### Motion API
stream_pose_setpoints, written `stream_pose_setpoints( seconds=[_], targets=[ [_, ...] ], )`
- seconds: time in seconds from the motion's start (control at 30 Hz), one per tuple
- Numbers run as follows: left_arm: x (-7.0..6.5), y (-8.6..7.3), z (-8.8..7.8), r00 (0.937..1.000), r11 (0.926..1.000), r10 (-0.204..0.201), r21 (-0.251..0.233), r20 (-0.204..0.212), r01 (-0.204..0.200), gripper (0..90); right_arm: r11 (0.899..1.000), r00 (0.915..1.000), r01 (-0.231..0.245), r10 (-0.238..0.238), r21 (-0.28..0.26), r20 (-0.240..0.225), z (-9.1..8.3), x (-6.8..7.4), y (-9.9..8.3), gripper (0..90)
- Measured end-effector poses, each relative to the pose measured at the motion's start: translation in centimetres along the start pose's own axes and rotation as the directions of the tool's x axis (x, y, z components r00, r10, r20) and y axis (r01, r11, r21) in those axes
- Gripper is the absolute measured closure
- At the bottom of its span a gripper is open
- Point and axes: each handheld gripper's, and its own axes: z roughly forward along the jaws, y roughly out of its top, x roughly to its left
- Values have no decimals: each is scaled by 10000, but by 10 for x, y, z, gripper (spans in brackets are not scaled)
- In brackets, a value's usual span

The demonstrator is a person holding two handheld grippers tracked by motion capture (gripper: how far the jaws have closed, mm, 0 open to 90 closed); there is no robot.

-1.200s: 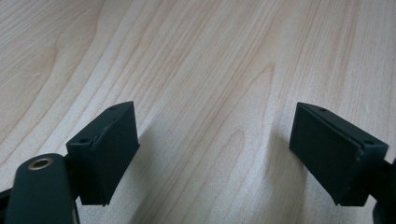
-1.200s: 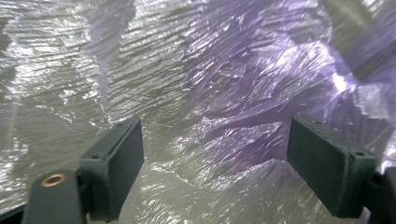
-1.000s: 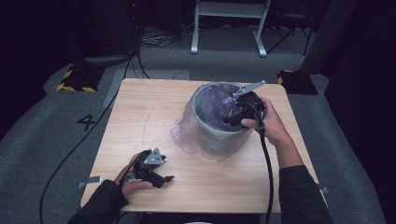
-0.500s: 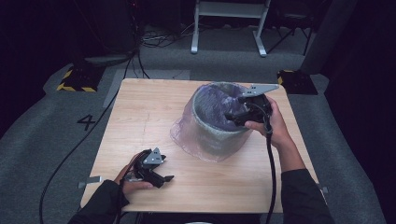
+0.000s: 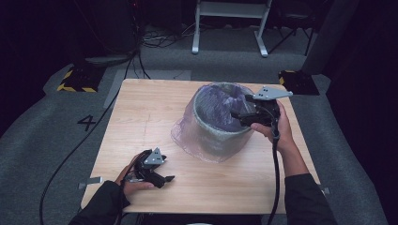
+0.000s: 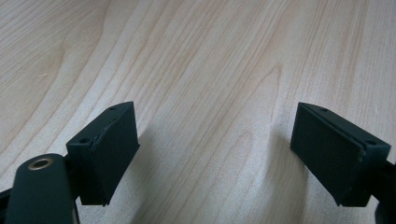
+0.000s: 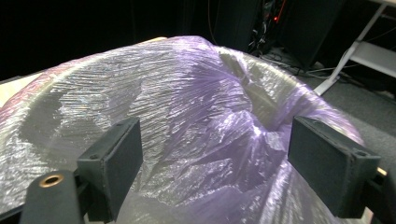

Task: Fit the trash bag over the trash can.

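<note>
A grey round bin [image 5: 220, 133] lined with a thin purple plastic bag [image 5: 213, 105] stands on the wooden table [image 5: 155, 108], right of centre. The bag drapes over the rim and down the outside. My right gripper [image 5: 237, 115] hovers at the bin's right rim, pointing left over the opening. Its jaws stand wide apart in the right gripper view, with the crumpled bag lining [image 7: 205, 135] beyond them and nothing pressed between the pads. My left gripper [image 5: 164, 179] rests near the table's front left, open over bare wood [image 6: 210, 93].
The table's edge lies close behind the right hand. Black cables trail from both grippers toward the person. A metal stand [image 5: 230, 18] and yellow-black floor blocks [image 5: 75, 79] sit beyond the table on grey carpet.
The right gripper has shifted right and slightly up, from over the bin's inside toward its right rim. The left gripper has stayed put.
</note>
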Motion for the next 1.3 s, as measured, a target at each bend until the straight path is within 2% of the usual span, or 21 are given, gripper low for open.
stream_pose_setpoints(
  seconds=[0.5, 0.73, 1.03, 1.3],
  targets=[
    [0, 0, 0, 10000, 10000, -14, -5, 0, 14, 146, 9996, 9989, 280, -277, -72, 386, -35, 5, -11, 176],
    [0, 0, 0, 10000, 10000, -16, -11, 0, 16, 146, 9991, 9985, 414, -409, -129, 368, -46, 7, -18, 175],
    [0, 0, 0, 10000, 10000, -14, -8, -1, 14, 146, 9988, 9981, 495, -496, 28, 361, -52, 12, -28, 173],
    [0, 0, 0, 10000, 10000, -14, -7, 1, 14, 146, 9989, 9985, 460, -457, -78, 301, -58, 14, -37, 173]
  ],
)
